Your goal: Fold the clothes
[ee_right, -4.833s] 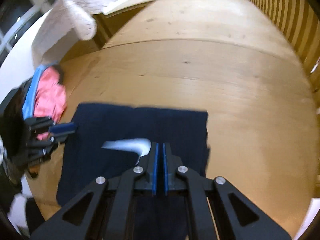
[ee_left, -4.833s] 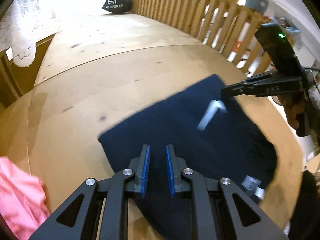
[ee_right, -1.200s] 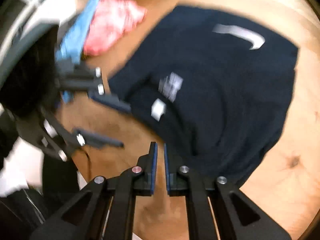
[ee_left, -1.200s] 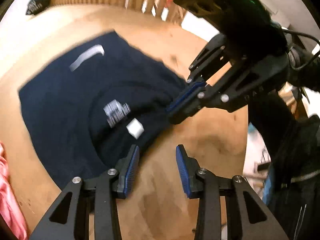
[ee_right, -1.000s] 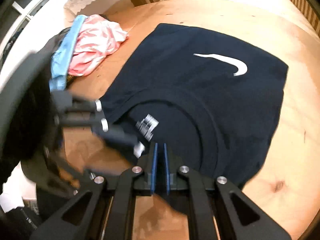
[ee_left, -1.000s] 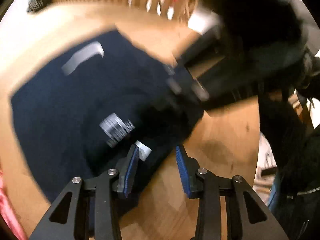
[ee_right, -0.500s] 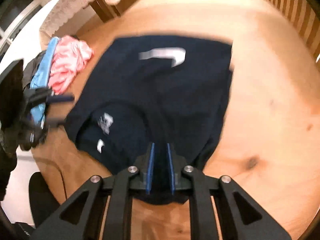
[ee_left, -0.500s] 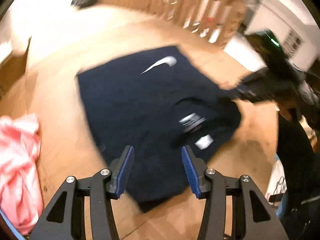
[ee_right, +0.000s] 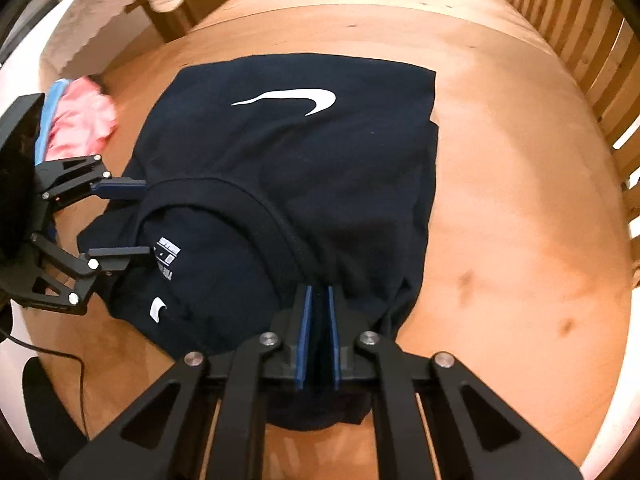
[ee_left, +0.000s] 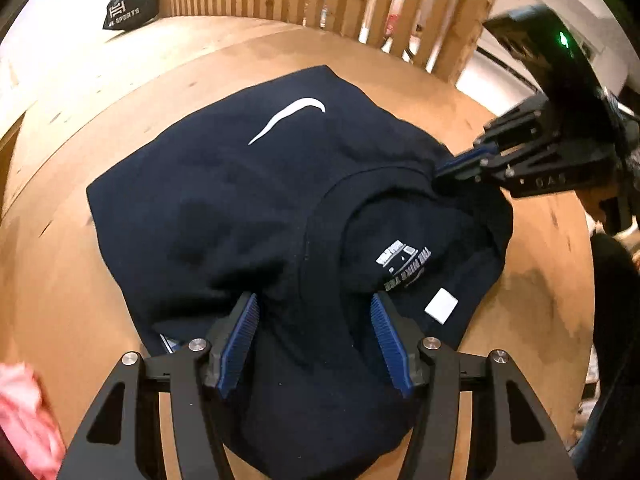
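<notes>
While the navy Nike T-shirt (ee_right: 288, 168) lies partly folded on the round wooden table (ee_right: 520, 208), we work at its collar end.

Our right gripper (ee_right: 317, 322) pinches the cloth to steer it; our left gripper (ee_left: 314, 330) is opening over that end, pressing nothing. Pink clothes (ee_right: 82, 120) wait beside.

free: table (ee_right: 520, 208) right | blocked: slat fence (ee_right: 592, 52), pink cloth (ee_right: 84, 120)
</notes>
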The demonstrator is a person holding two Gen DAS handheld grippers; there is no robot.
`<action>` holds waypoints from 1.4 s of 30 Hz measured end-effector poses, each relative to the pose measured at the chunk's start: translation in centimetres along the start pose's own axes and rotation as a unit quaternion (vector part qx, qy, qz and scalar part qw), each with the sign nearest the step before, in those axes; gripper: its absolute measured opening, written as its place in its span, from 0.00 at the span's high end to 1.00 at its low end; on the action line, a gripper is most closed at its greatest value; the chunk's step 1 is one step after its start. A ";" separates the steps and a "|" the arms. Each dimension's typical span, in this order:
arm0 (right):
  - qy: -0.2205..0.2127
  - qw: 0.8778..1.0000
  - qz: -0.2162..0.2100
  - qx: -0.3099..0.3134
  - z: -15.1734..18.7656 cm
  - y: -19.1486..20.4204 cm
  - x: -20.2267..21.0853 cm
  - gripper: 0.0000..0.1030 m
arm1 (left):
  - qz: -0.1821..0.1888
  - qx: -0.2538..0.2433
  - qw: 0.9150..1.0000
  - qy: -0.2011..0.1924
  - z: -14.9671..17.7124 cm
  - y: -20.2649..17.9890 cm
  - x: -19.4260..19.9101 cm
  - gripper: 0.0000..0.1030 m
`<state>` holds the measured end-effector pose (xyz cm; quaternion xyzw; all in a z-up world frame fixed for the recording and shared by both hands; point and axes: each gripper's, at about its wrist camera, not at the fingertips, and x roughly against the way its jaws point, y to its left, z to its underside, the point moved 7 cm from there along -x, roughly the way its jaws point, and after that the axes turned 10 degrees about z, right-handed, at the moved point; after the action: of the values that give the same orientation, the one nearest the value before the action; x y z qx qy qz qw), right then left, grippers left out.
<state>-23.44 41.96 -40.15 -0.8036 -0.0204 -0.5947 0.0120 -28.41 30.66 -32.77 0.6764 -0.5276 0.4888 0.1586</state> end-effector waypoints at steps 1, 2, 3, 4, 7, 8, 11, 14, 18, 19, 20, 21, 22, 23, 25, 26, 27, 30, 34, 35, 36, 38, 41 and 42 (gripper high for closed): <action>0.010 1.000 -0.005 0.000 -0.4 -0.4 -0.2 0.92 | 0.006 0.008 1.000 0.001 -0.5 0.1 -0.2 0.47; 0.018 1.000 -0.009 0.006 -0.5 -0.3 -0.3 0.92 | 0.011 0.014 1.000 0.002 -0.8 0.2 -0.3 0.47; 0.018 1.000 -0.005 0.017 -0.5 -0.2 -0.3 0.92 | 0.012 0.013 1.000 0.004 -0.5 0.1 -0.3 0.47; 0.019 0.999 -0.001 0.028 -0.5 -0.1 -0.4 0.92 | 0.009 0.007 1.000 0.009 -0.1 -0.1 -0.2 0.47; 0.013 0.999 0.014 0.040 -0.5 0.1 -0.3 0.92 | -0.017 -0.019 0.999 0.028 1.9 -1.0 0.1 0.47; 0.008 0.999 0.021 0.041 -0.5 0.2 -0.3 0.92 | -0.021 -0.018 0.999 0.028 2.1 -1.0 0.1 0.47; -0.004 0.999 0.033 0.042 -0.9 0.4 -0.3 0.92 | -0.018 -0.002 1.000 0.015 1.0 -0.6 -0.5 0.47; -0.014 0.998 0.045 0.039 -2.0 -0.3 -0.5 0.92 | -0.032 -0.011 0.999 0.011 -1.8 -0.2 -2.2 0.46; -0.027 0.996 0.077 0.033 -4.9 -2.8 -1.1 0.91 | -0.028 -0.016 0.999 -0.001 -7.5 0.6 -5.4 0.30; -0.030 0.995 0.088 0.029 -5.8 -3.9 -1.3 0.90 | -0.025 -0.017 1.000 -0.006 -9.1 0.9 -6.3 0.29; -0.034 0.994 0.101 0.026 -6.9 -5.1 -1.6 0.89 | -0.026 -0.021 0.999 -0.010 -10.9 1.3 -7.2 0.29; -0.037 0.993 0.114 0.022 -8.0 -6.4 -1.8 0.89 | -0.027 -0.023 0.999 -0.013 -12.6 1.7 -8.1 0.29; -0.041 0.991 0.127 0.018 -9.0 -7.7 -2.1 0.88 | -0.025 -0.022 0.999 -0.016 -14.5 2.2 -8.9 0.29; -0.043 0.990 0.137 0.013 -10.1 -8.9 -2.3 0.88 | -0.023 -0.021 0.999 -0.020 -16.5 2.7 -9.9 0.29; -0.047 0.987 0.152 0.004 -12.3 -11.5 -2.7 0.88 | -0.019 -0.020 0.999 -0.030 -20.4 3.8 -11.8 0.29; -0.049 0.986 0.161 0.000 -13.6 -13.1 -3.0 0.88 | -0.018 -0.020 0.999 -0.034 -22.3 4.3 -12.6 0.30; -0.048 0.985 0.166 -0.006 -14.8 -14.4 -3.3 0.88 | -0.018 -0.021 0.999 -0.038 -23.8 4.7 -13.4 0.30; -0.046 0.982 0.183 -0.022 -17.9 -18.0 -3.9 0.87 | -0.015 -0.016 0.998 -0.053 -28.7 5.8 -15.7 0.30; -0.042 0.976 0.211 -0.036 -21.2 -22.3 -4.6 0.87 | -0.009 0.007 0.997 -0.071 -33.9 6.9 -18.2 0.33; -0.042 0.975 0.215 -0.040 -21.3 -23.3 -4.4 0.87 | -0.007 0.014 0.997 -0.075 -34.8 7.0 -18.6 0.34; -0.042 0.974 0.220 -0.043 -21.5 -24.3 -4.3 0.87 | -0.004 0.021 0.997 -0.079 -34.9 7.0 -18.9 0.34; -0.040 0.973 0.224 -0.048 -22.1 -25.3 -4.2 0.86 | -0.005 0.032 0.996 -0.083 -35.2 7.8 -19.3 0.35; -0.038 0.973 0.223 -0.054 -23.0 -24.7 -4.5 0.86 | -0.015 0.029 0.997 -0.077 -32.5 8.7 -19.6 0.35; -0.037 0.972 0.223 -0.056 -23.5 -23.6 -5.2 0.86 | -0.019 0.030 0.997 -0.074 -31.7 8.8 -19.3 0.36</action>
<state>-48.51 64.44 -38.37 -0.8085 0.1922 -0.5474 0.0988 -51.04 61.12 -36.42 0.7247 -0.5101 0.4505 0.1077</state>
